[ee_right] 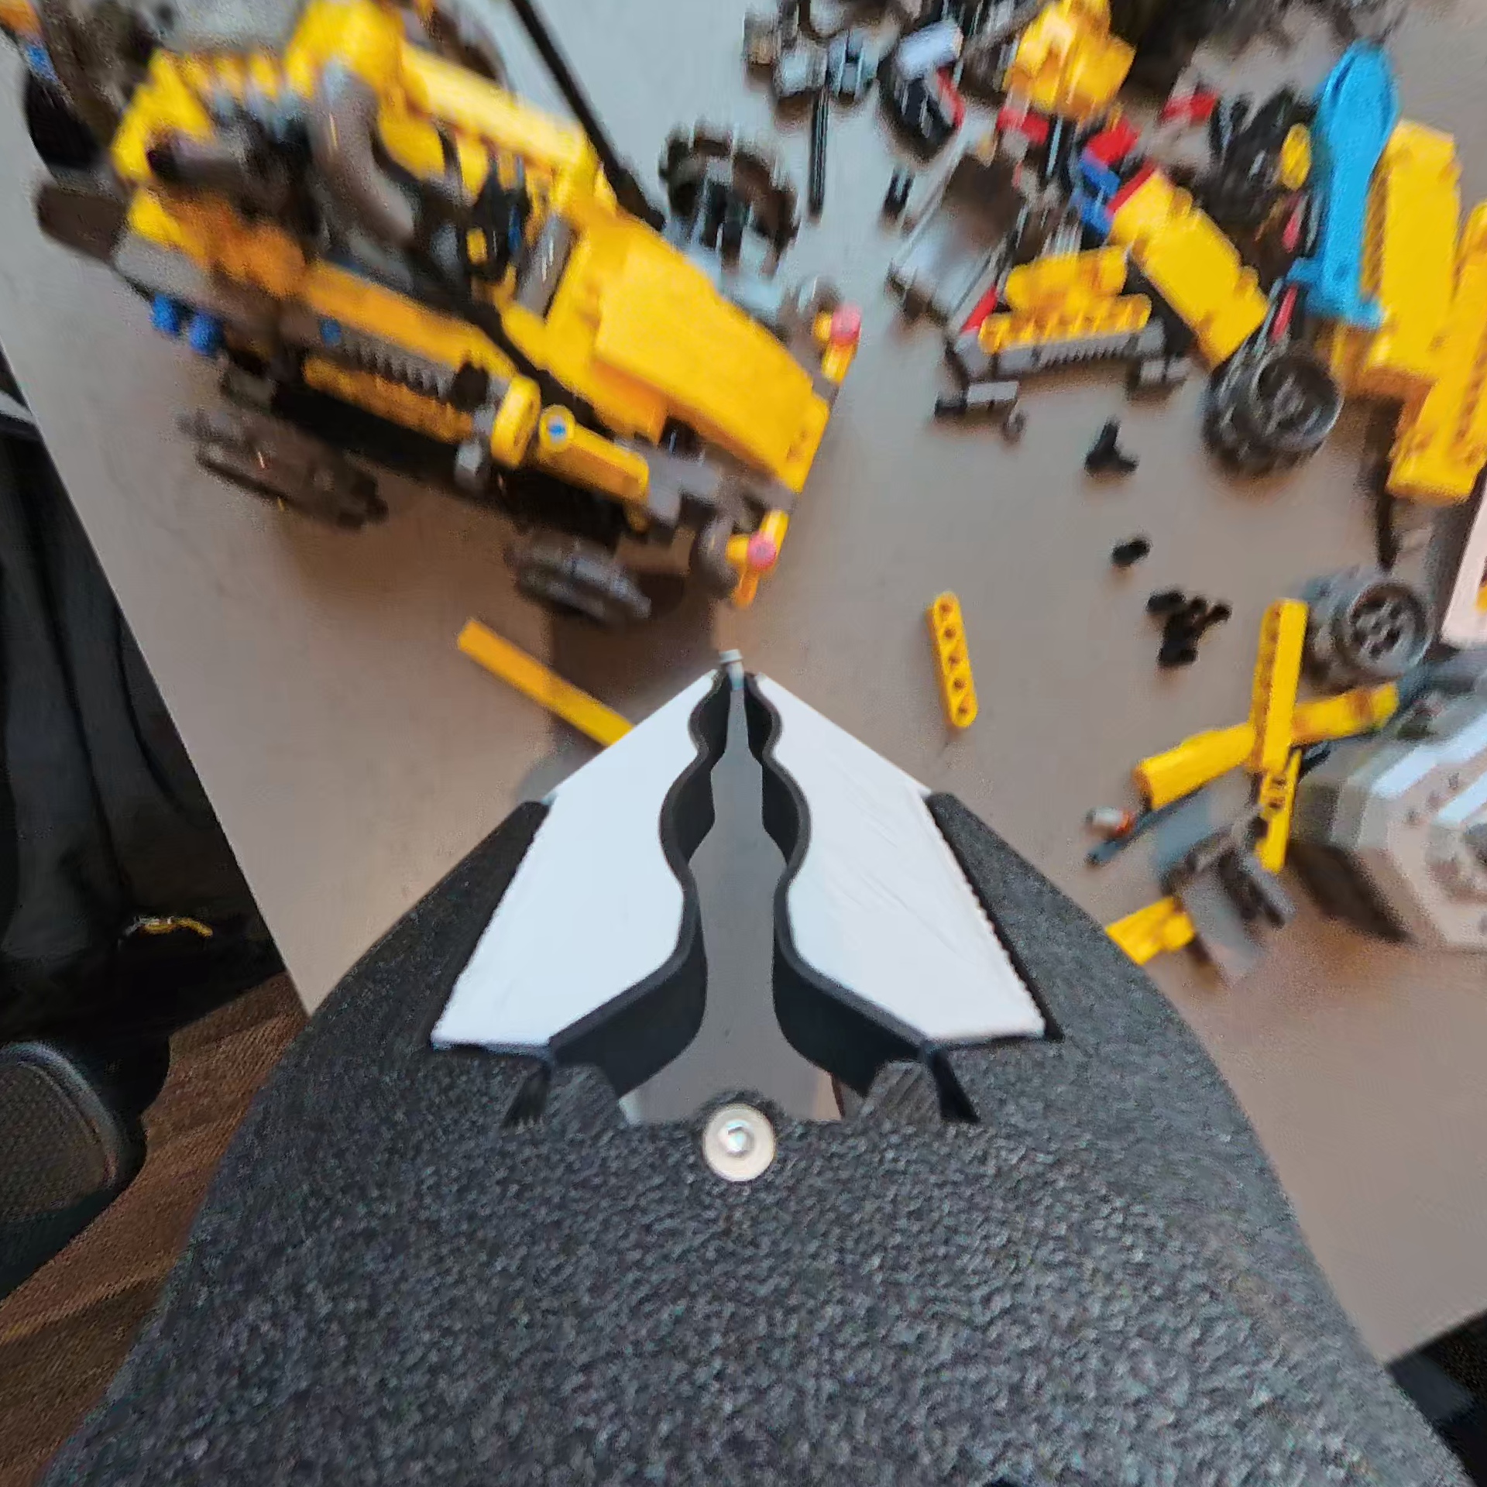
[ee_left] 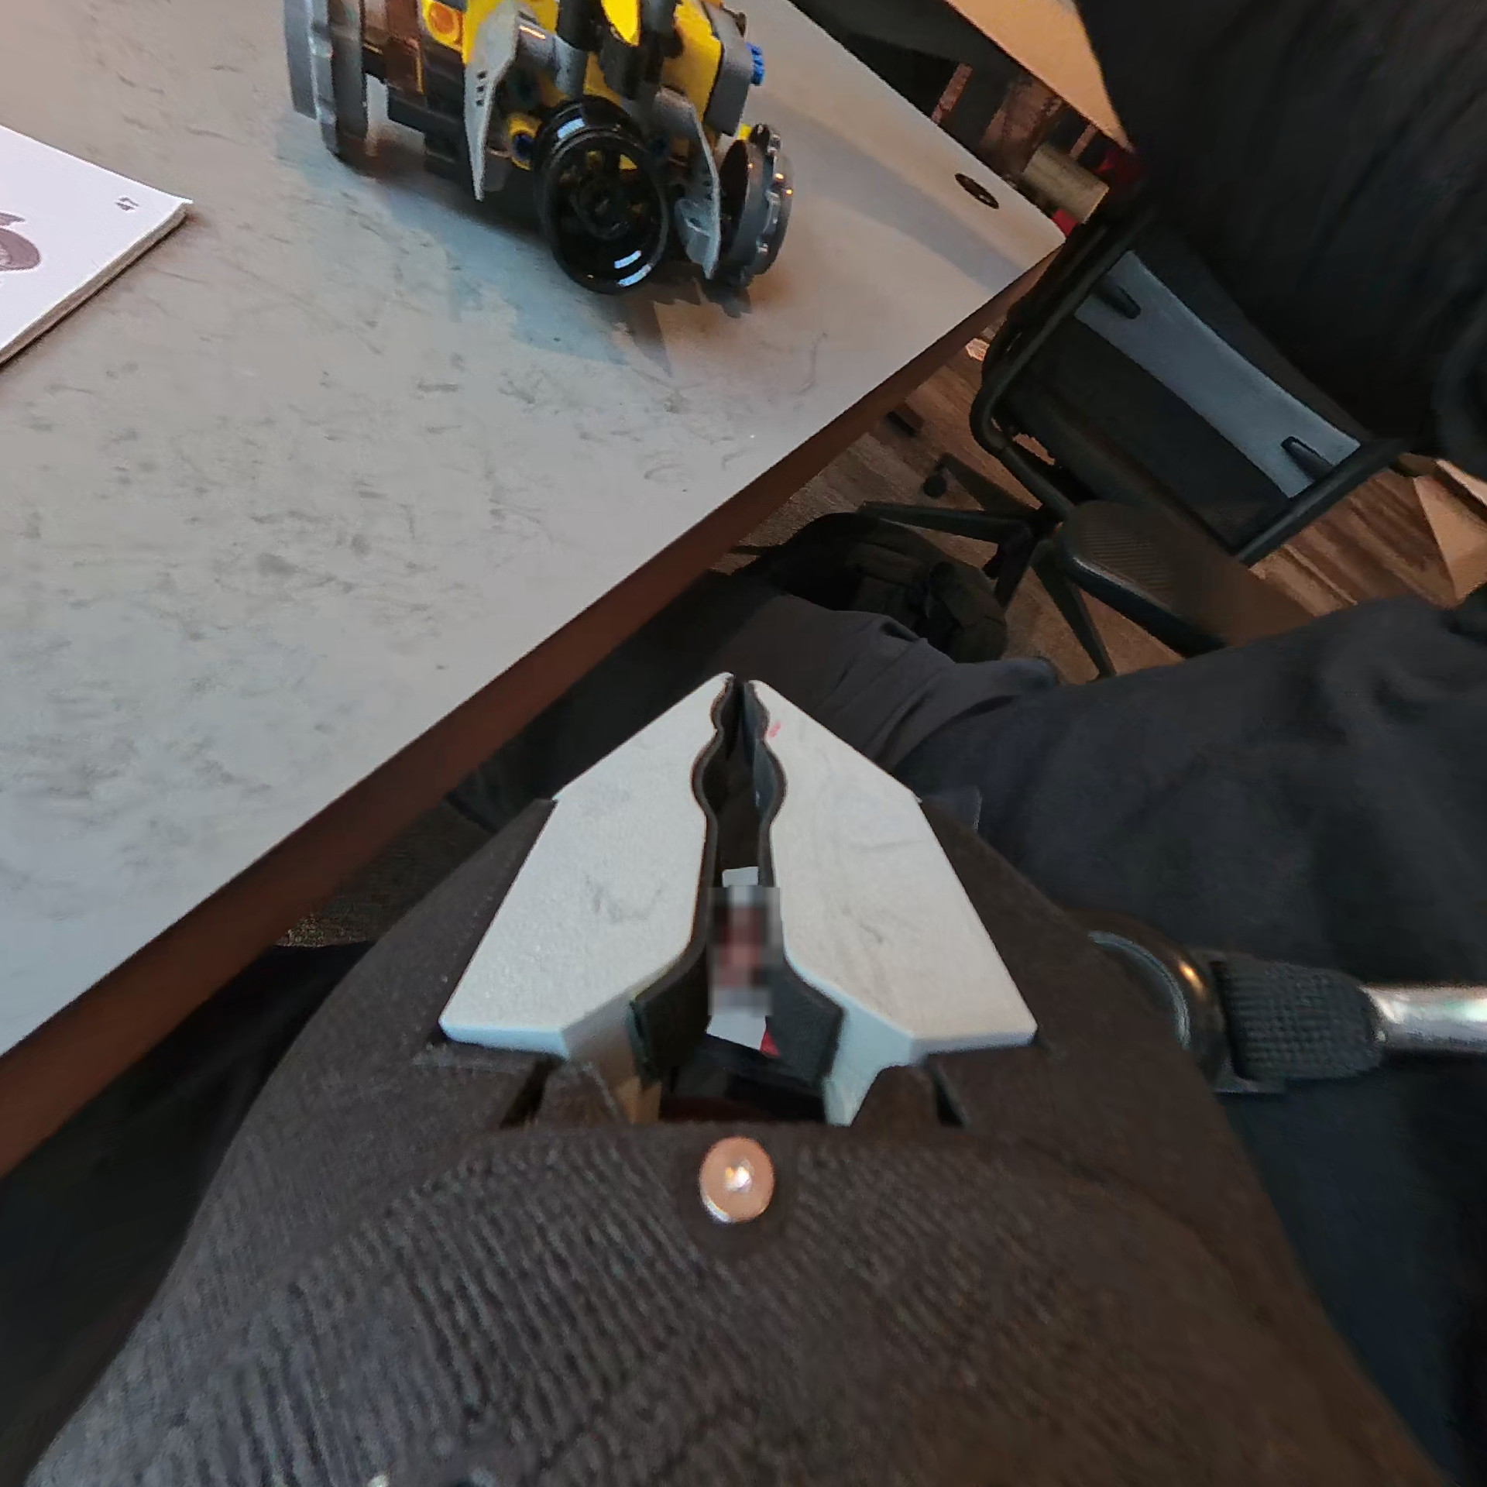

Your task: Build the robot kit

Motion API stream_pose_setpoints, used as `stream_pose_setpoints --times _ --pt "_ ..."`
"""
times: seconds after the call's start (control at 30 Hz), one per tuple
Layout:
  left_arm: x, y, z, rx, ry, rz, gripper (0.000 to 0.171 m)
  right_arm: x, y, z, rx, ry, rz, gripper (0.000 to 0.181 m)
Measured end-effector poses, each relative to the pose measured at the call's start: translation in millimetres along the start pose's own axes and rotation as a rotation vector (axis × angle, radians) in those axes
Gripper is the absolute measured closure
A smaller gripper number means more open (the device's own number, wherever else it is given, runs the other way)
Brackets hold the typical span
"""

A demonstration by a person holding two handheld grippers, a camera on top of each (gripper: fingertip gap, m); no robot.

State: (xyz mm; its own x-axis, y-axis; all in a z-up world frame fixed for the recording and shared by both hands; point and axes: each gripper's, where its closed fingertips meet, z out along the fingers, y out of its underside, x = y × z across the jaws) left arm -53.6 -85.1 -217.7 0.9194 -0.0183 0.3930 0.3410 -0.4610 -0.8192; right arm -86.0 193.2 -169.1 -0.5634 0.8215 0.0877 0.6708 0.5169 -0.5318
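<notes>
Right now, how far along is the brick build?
Built: the yellow brick vehicle stands largely assembled, and a smaller yellow wheeled module sits apart. In hand: right gripper is shut on a small grey pin; left gripper is shut, empty, off the table edge. Left: loose yellow beams, wheels and black pins lie scattered.

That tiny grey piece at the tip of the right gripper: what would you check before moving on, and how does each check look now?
1. Small grey pin pinched at the very tips of the right gripper: ok, though only its end shows.
2. Grip depth: not ok, it sits at the extreme tip and might slip.
3. Table ahead of the tips: ok, bare just in front; a flat yellow beam lies to the left.
4. Yellow crane truck model sharpness: not ok, the view is blurred.
5. Left gripper: ok, shut on nothing, off the table edge.
</notes>
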Motion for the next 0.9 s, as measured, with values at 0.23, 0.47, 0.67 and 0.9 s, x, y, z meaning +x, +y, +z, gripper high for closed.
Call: stream_pose_setpoints --times 0.23,0.47,0.67,0.9 --pt "6.5 4.1 4.2 -0.021 -0.004 0.04 0.171 -1.8 57.9 -1.6 -0.107 0.074 0.073 0.178" --pt "5.6 5.8 4.9 -0.032 -0.025 0.069 0.171 0.9 66.3 3.3 -0.087 0.07 0.117 0.176" --pt "3.5 4.8 3.2 -0.028 -0.033 0.074 0.171 -0.7 64.2 4.8 -0.041 0.063 0.138 0.177" --pt "3.1 2.7 0.8 -0.023 -0.031 0.078 0.171 -0.7 48.1 0.6 0.075 0.043 0.153 0.169"
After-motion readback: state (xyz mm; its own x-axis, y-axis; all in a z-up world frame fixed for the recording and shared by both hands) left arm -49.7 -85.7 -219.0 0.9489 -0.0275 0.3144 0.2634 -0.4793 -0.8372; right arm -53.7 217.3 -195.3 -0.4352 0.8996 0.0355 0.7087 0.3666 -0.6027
